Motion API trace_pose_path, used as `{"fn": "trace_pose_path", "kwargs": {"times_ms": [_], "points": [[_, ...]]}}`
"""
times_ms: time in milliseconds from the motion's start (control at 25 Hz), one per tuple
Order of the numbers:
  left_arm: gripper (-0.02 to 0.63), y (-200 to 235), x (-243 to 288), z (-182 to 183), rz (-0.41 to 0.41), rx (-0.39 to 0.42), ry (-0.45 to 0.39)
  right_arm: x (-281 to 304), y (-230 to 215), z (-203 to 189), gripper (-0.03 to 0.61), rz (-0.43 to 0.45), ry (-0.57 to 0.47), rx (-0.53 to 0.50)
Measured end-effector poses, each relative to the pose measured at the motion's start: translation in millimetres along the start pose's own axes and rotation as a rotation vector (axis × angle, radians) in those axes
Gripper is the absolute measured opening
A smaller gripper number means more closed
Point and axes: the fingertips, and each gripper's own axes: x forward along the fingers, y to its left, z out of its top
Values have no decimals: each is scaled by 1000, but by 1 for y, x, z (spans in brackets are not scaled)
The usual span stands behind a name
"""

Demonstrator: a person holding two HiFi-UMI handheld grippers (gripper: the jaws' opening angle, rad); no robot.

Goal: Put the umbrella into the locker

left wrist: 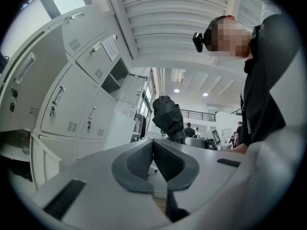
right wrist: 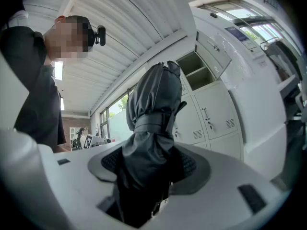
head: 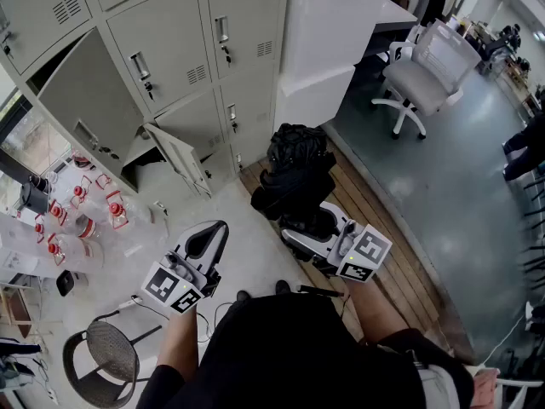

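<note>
A folded black umbrella stands upright in my right gripper, whose jaws are shut on its lower part. The right gripper view shows the umbrella strapped with a band, and the pads pressing on both sides of it. My left gripper is shut with nothing in it, its pads meeting. In the left gripper view the umbrella is ahead, right of centre. The grey lockers stand ahead at the upper left. One low compartment has its door swung open.
A larger locker door hangs open at the left. A white cabinet stands beside the lockers, and a white office chair is at the far right. Small red-capped items lie at the left, with a mesh seat below them.
</note>
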Motion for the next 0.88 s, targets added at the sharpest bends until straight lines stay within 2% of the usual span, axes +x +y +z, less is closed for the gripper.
{"fn": "trace_pose_path", "kwargs": {"times_ms": [360,680,880], "points": [[15,-14,2,-10,3,7,35,-9,2,-4,261,-20,10,16],[15,-18,-4,-14,-7,6,62,-20,-10,-18,261,-64,17,88],[15,-25,0,-10,3,27,69,-36,-17,-12,261,-63,6,63]]}}
